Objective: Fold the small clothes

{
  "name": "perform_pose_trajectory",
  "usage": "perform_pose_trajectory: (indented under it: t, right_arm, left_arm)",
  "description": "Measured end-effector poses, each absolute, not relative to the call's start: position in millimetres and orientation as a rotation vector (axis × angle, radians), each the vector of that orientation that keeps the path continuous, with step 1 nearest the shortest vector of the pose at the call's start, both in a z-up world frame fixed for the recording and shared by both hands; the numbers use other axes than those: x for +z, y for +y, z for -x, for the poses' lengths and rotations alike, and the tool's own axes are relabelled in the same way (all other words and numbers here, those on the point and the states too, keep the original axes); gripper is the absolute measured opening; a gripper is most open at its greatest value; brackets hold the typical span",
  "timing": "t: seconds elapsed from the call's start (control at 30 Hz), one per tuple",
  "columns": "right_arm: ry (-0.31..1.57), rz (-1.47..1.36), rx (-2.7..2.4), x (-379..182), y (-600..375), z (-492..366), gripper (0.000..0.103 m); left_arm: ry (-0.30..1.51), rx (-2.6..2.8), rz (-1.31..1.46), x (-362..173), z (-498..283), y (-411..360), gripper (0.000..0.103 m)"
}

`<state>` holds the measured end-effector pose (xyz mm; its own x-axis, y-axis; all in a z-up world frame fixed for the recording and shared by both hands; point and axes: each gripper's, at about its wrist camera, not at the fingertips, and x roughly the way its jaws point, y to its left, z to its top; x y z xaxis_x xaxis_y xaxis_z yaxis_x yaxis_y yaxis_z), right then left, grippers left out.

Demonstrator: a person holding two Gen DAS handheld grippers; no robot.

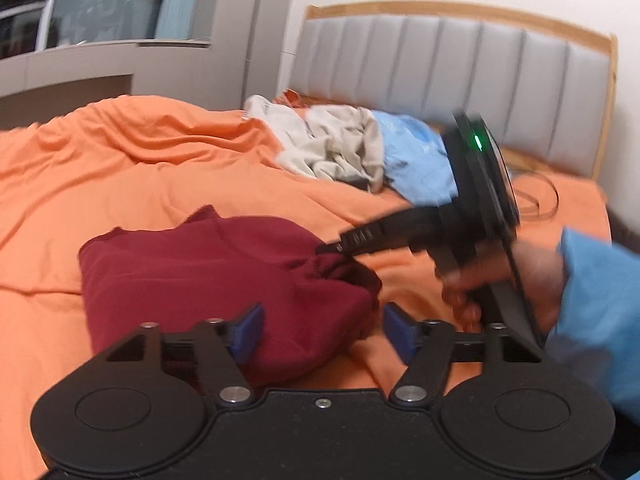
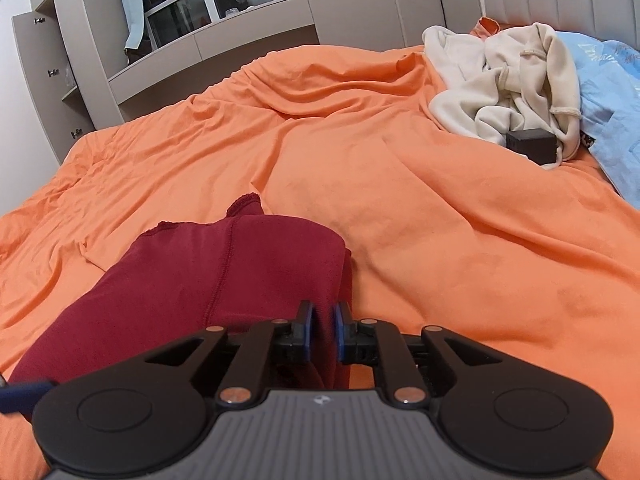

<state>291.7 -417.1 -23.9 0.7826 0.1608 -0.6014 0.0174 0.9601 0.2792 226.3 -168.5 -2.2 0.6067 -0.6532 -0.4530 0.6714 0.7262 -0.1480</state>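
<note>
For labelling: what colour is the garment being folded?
Dark red garment, plain; clearest in the right wrist view.

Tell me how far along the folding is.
Done: the maroon garment lies folded on the orange sheet. In hand: the left claw stands open over it; the right claw appears to pinch its edge. Left: the cream garment and blue garment, heaped unfolded by the headboard.
</note>
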Motion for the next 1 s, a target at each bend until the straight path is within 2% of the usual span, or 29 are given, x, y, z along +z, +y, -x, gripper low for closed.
perform_pose_trajectory:
  t: [0.07, 0.1, 0.13, 0.17, 0.2, 0.23, 0.27, 0.33, 0.5, 0.73, 1.0]
  right_arm:
    - [0.661, -0.277, 0.072, -23, -419, -289, 0.021]
    - [0.656, -0.275, 0.067, -22, -418, -288, 0.029]
    - [0.652, -0.272, 0.062, -21, -419, -287, 0.043]
    - [0.645, -0.27, 0.053, -20, -419, -285, 0.053]
    - [0.639, -0.269, 0.045, -19, -420, -284, 0.069]
    - [0.63, -0.271, 0.039, -18, -420, -282, 0.078]
    - [0.621, -0.275, 0.037, -17, -421, -281, 0.08]
    - [0.607, -0.284, 0.031, -15, -422, -277, 0.093]
    - [0.565, -0.254, 0.06, -5, -414, -261, 0.103]
    - [0.525, -0.138, 0.206, 6, -380, -241, 0.103]
    - [0.637, 0.013, 0.145, -13, -363, -246, 0.103]
  left_arm:
    - [0.501, -0.734, 0.001, 4, -227, -159, 0.086]
    - [0.496, -0.712, 0.017, 8, -228, -155, 0.094]
    - [0.49, -0.682, 0.034, 11, -229, -149, 0.101]
    - [0.487, -0.653, 0.046, 14, -230, -145, 0.102]
    - [0.486, -0.625, 0.055, 16, -232, -141, 0.102]
    - [0.492, -0.596, 0.062, 18, -235, -137, 0.102]
    - [0.499, -0.571, 0.066, 19, -237, -134, 0.102]
    - [0.508, -0.513, 0.082, 20, -243, -125, 0.102]
    - [0.552, -0.368, 0.145, 19, -259, -101, 0.102]
    - [0.621, -0.257, 0.194, 6, -275, -74, 0.102]
    - [0.665, -0.234, 0.237, -15, -284, -67, 0.103]
